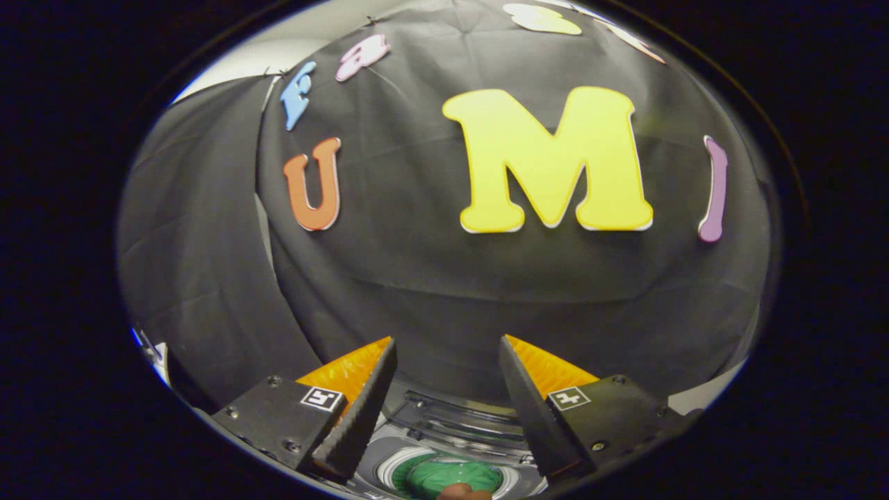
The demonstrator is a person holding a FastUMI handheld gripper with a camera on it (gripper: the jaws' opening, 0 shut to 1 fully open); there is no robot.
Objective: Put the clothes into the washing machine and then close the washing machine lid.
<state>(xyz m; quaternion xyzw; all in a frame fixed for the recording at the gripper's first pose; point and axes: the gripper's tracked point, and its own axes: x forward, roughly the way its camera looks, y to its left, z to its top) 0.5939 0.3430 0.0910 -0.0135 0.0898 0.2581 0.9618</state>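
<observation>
We hold the gripper (448, 389) above the washing machine (444, 444), its fingers spread apart and empty. Green clothes (451, 478) lie inside the drum, below the fingers. We judge loading done; next we must find and lower the lid.

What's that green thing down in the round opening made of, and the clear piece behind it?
The green thing looks like soft cloth, matte and rumpled, lying in the washing machine drum. The lid behind it seems to be clear, glossy plastic or glass: the rim shows through it. The gripper hangs open above them, touching neither.
</observation>
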